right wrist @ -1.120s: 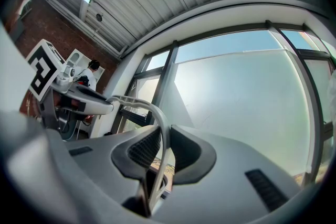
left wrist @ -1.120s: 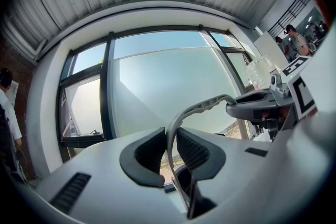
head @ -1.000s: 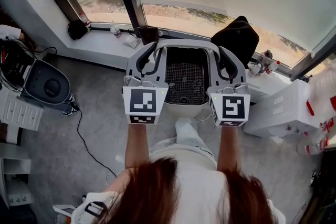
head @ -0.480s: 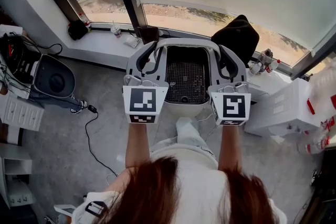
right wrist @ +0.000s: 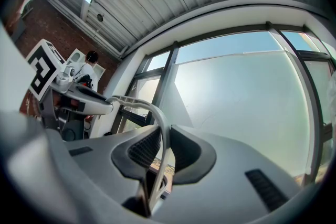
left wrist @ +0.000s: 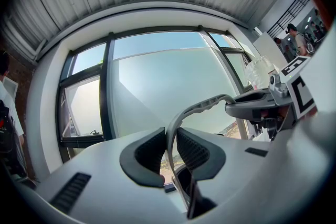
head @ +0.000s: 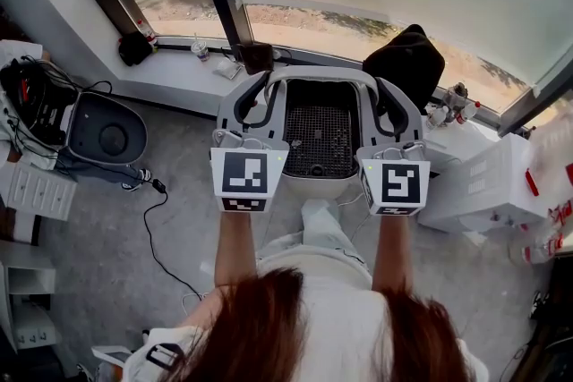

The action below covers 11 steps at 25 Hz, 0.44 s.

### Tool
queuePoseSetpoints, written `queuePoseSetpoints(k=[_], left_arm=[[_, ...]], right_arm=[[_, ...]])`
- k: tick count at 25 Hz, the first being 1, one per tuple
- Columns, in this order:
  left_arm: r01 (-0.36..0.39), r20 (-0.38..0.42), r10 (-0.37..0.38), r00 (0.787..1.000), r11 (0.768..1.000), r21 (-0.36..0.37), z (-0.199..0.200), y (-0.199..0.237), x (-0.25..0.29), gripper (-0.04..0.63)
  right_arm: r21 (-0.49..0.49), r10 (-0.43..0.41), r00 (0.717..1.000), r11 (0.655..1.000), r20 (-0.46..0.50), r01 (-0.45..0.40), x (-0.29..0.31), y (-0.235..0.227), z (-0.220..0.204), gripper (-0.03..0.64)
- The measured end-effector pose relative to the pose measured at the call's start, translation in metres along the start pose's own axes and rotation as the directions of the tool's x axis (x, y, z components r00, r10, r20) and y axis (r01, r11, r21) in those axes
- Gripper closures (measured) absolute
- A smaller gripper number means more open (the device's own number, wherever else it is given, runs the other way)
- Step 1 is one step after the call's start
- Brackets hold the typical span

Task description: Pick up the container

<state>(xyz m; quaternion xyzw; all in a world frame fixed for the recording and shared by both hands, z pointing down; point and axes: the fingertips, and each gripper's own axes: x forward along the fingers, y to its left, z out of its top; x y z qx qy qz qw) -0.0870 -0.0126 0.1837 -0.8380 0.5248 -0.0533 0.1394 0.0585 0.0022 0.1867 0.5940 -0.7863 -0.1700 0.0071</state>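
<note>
I hold a white container [head: 319, 185] with a dark mesh floor up in front of a window, above the floor. A grey arched handle [head: 322, 73] spans its far end. My left gripper [head: 258, 94] is shut on the left leg of that handle [left wrist: 202, 107], whose thin bar is pressed between the black ribbed pads [left wrist: 149, 152]. My right gripper [head: 388, 96] is shut on the right leg of the handle [right wrist: 147, 106], which is clamped between its pads [right wrist: 144, 147]. Each gripper shows in the other's view: right gripper [left wrist: 262, 107], left gripper [right wrist: 79, 94].
A window sill [head: 179, 72] with small bottles runs behind the container. A black chair back [head: 407, 58] stands at the right behind it. White boxes [head: 483, 183] stand at the right. A round grey floor unit [head: 107, 131] and a black cable [head: 152, 224] lie at the left.
Both grippers and the container stay in place. The round grey floor unit at the left has slid to the right, and its cable has shifted with it.
</note>
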Motion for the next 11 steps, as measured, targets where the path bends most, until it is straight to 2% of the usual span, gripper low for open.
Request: queuePoseSetpoints(k=[11], left_arm=[[-0.005,-0.013,0.005,1.0,1.0,-0.005,-0.002,0.012,0.002,0.517]], right_arm=[[0.007,0.017,1.0,1.0,-0.007,-0.017,0.01,0.007,0.002,0.543]])
